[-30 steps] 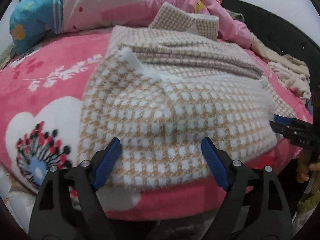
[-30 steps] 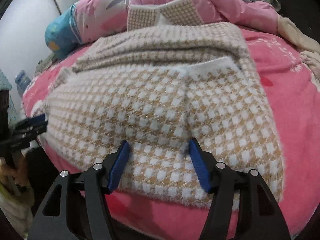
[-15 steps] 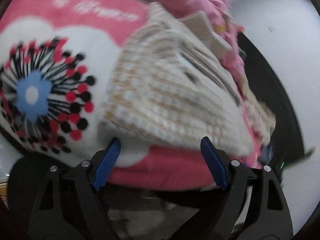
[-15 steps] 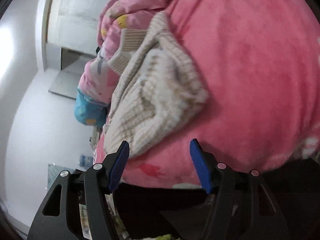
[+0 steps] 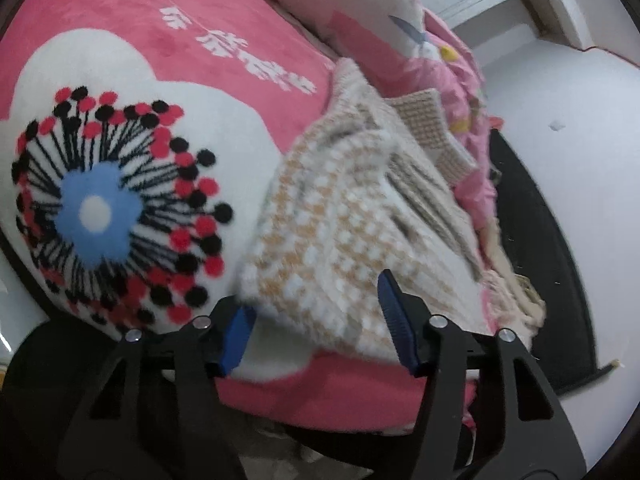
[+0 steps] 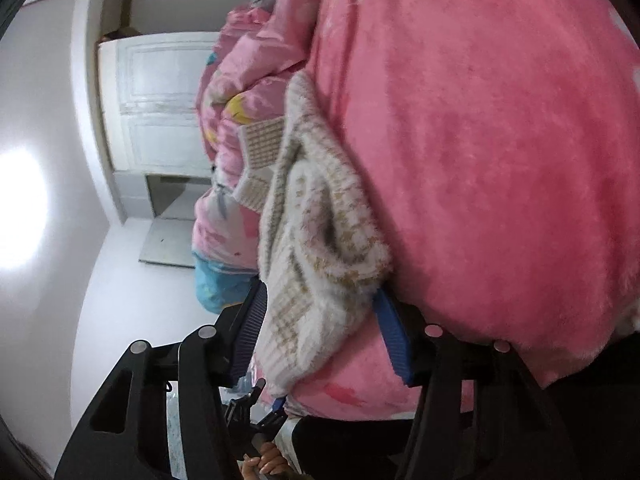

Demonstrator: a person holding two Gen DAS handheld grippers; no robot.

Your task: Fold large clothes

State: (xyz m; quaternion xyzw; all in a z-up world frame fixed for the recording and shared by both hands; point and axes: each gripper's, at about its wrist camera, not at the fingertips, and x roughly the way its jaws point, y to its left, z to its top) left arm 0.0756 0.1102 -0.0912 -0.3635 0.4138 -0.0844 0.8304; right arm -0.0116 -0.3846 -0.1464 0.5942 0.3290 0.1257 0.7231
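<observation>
Checked sweater point(image 5: 340, 240) edge between the just-closing jaws of both hand-held grippers point(image 5: 316, 330) point(image 6: 324, 334), grip unclear.

Pink flowered blanket point(image 5: 168, 64); rumpled pink quilt point(image 6: 240, 92); white door point(image 6: 156, 104).

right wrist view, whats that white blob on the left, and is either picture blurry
Right wrist view: the blob is blown-out glare on the wall; the sweater looks soft. Left wrist view: evenly lit, slight motion blur on the sweater, fisheye bending the blanket edges.
</observation>
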